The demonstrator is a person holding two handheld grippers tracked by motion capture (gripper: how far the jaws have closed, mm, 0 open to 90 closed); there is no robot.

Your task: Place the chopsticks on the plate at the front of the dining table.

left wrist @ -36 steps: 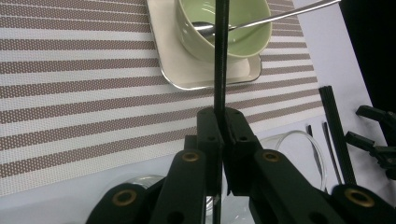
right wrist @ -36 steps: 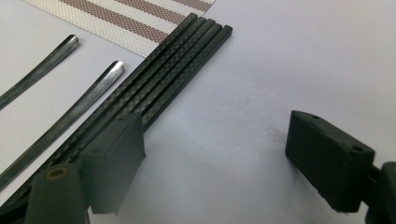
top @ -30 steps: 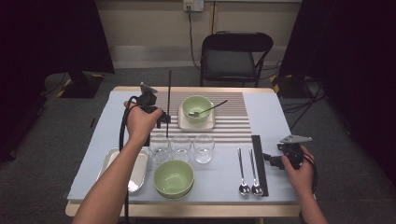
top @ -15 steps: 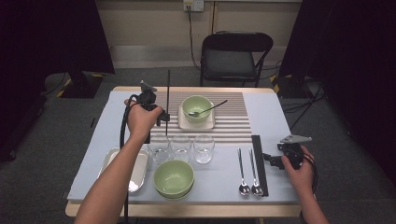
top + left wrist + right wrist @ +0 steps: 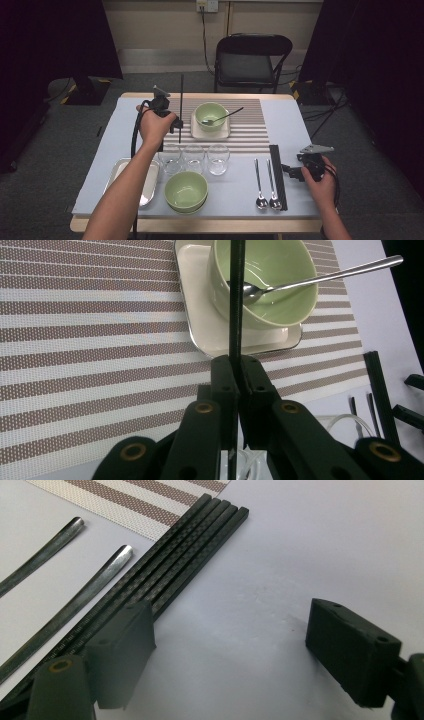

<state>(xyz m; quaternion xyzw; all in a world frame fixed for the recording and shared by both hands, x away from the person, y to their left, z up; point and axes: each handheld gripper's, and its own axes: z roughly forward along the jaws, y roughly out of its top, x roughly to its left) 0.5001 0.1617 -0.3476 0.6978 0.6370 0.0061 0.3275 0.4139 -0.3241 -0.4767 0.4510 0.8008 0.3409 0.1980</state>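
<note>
Left tool point(image 5: 167, 119) is clamped on a single black chopstick point(image 5: 181, 107), which stands nearly upright in the high view, its long axis running from 12 to 6 o'clock with the top end well above the hand. In the left gripper view the stick point(image 5: 236, 300) rises straight out of the closed jaws and crosses in front of the green bowl point(image 5: 265, 277), which sits on a white plate point(image 5: 200, 300) with a spoon point(image 5: 320, 277) resting in it. That bowl point(image 5: 211, 114) lies just at 3 o'clock of the left tool, on the striped mat point(image 5: 255, 125). Right tool point(image 5: 230, 645) hangs with its jaws wide apart and nothing between them, low over the surface point(image 5: 300, 545), with the remaining chopsticks point(image 5: 170, 560) touching its 9 o'clock jaw. My guess is the held stick must be tipped level before it is laid beside the plate; the left hand is nearer.
</note>
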